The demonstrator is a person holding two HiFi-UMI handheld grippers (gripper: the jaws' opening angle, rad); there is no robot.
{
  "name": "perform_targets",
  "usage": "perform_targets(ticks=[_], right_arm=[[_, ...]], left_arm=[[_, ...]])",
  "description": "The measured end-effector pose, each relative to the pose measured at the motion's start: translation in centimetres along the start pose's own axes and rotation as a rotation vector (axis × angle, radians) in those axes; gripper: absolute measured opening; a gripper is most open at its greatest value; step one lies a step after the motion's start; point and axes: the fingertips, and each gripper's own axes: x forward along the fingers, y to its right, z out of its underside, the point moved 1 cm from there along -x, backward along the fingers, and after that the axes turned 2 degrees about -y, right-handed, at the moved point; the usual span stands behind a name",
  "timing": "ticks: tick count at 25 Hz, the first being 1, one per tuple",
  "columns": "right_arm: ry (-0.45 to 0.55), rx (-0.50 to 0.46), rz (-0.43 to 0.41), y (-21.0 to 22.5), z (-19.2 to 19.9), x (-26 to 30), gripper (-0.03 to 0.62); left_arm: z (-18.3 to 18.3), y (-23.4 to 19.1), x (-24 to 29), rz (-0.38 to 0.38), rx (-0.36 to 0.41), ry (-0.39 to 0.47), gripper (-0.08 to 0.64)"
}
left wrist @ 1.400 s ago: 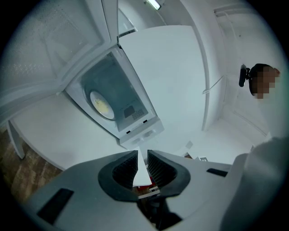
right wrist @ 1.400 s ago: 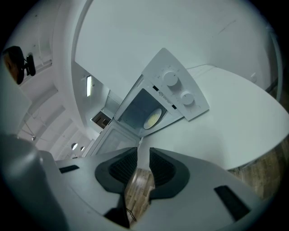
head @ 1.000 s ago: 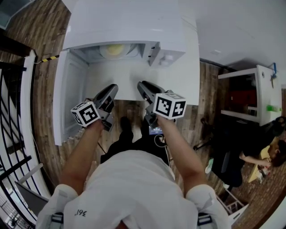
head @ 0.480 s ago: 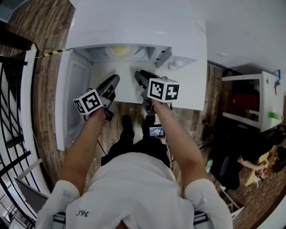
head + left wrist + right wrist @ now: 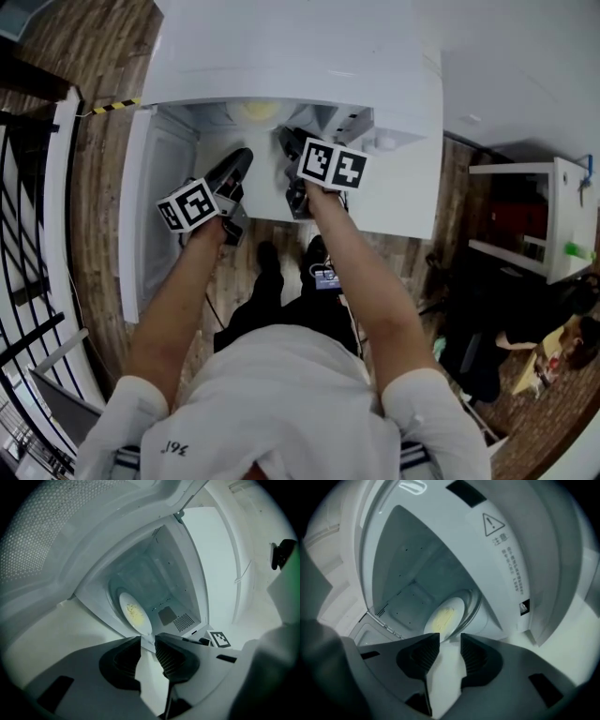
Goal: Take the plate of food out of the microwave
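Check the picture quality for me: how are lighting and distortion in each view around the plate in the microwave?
Head view: strong fisheye bend, bright room light, the plate only a pale yellow patch in the shaded microwave cavity. Left gripper view: dim, bluish, dark vignetted corners, plate squeezed into a tilted oval. Right gripper view: same dim cast and vignette, food a soft yellow smear.

Plate (image 5: 256, 111) sits in the microwave (image 5: 300, 56), on what looks like a turntable (image 5: 475, 601), door (image 5: 155, 216) hanging open at the left.

Wood-plank floor (image 5: 94, 56), black railing (image 5: 28, 341) left, white shelf unit (image 5: 561, 220) right
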Motion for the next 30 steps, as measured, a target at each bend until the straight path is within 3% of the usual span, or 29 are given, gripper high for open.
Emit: perform_targets(ticks=[3,10,15,19,30], right_arm=[[0.001,0.020,0.043,0.0,-0.6,1.3,0.143],[-0.008,0.093,0.102,0.1,-0.9,3.3,0.144],[-0.012,0.065,0.166,0.6,-1.2,3.1,0.132],[0.007,0.074,0.165,1.0,-1.6,2.4,0.083],[0.039,0.180,0.116,2.0,-1.9,-0.4,0.050]], left_arm=[[-0.2,0.0,0.4,0.001,0.001,0.003,0.107],[0.2,-0.2,0.6,0.013,-0.016,-0.012,0.107],[0.3,-0.7,0.7,0.008,-0.034,-0.021,0.107],[0.2,-0.7,1.1,0.017,-0.040,-0.024,0.107],[-1.5,-1.8,4.0,0.040,-0.077,-0.003,0.109]])
